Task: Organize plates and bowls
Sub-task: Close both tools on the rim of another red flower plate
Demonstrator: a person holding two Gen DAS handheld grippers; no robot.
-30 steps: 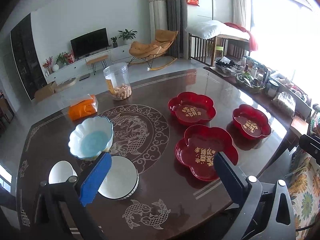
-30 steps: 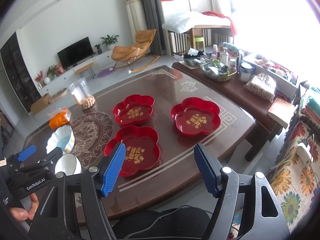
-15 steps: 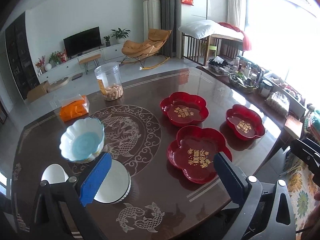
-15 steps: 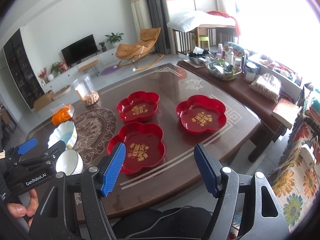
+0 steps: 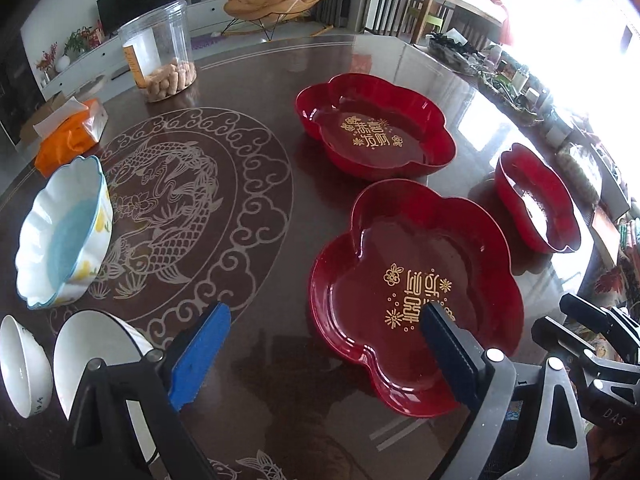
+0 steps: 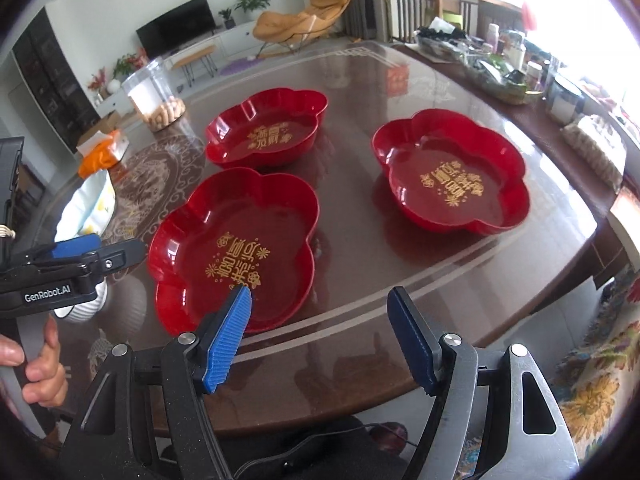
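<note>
Left wrist view: left gripper (image 5: 326,354), jaws closing but empty, straddles the near red plate's (image 5: 416,280) rim; right gripper (image 6: 320,338) gapes empty beside it. Bowls (image 5: 64,228) sit left. Glossy rim may slip on the slick surface (image 5: 260,340).

Glossy red plastic plates (image 5: 416,280), polished table (image 5: 260,240)

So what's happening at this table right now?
A person holds a hand-held gripper in each hand over a dark wooden table, and neither grips anything yet. The left hand-held gripper has its jaws closing slightly, with nothing between them, above the nearest red flower-shaped plastic plate. The right hand-held gripper is open by that plate's near edge. Two more red flower-shaped plates and three white bowls sit separately, not yet stacked.
</note>
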